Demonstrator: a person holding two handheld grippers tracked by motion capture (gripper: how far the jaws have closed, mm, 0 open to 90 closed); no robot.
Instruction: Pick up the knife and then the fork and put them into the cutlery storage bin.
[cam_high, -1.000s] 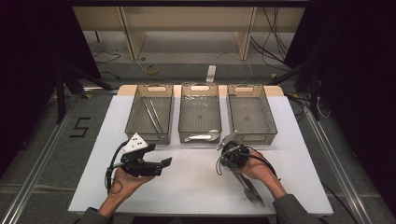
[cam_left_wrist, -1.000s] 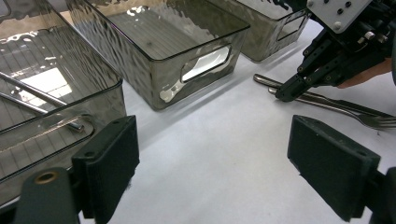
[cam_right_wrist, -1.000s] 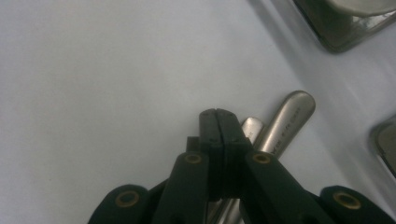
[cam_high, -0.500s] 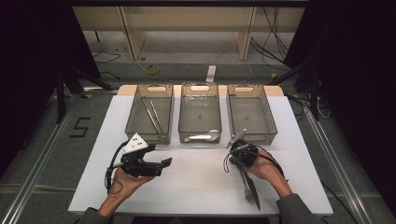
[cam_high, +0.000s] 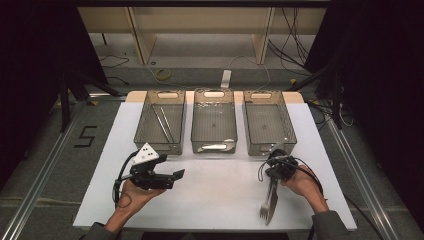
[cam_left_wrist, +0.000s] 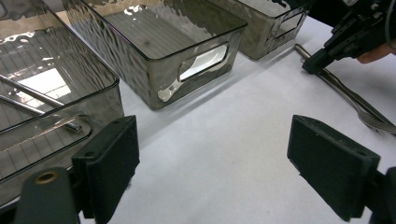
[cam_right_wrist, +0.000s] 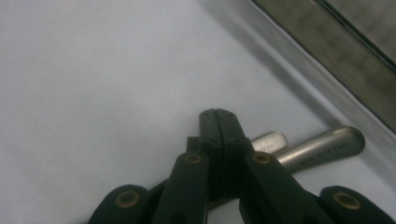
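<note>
The fork is lying on the table, handle end under the right gripper, whose jaws are pressed together with nothing between. The left gripper is waiting, jaws apart. Likely sorting cutlery into bins; next, the right jaws need opening around a handle.

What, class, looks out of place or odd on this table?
Nothing is spilled or broken. The odd ones out are the fork and a second utensil lying loose on the white table beside the shut right gripper, while three bins stand in a tidy row, the left bin already holding chopsticks.
</note>
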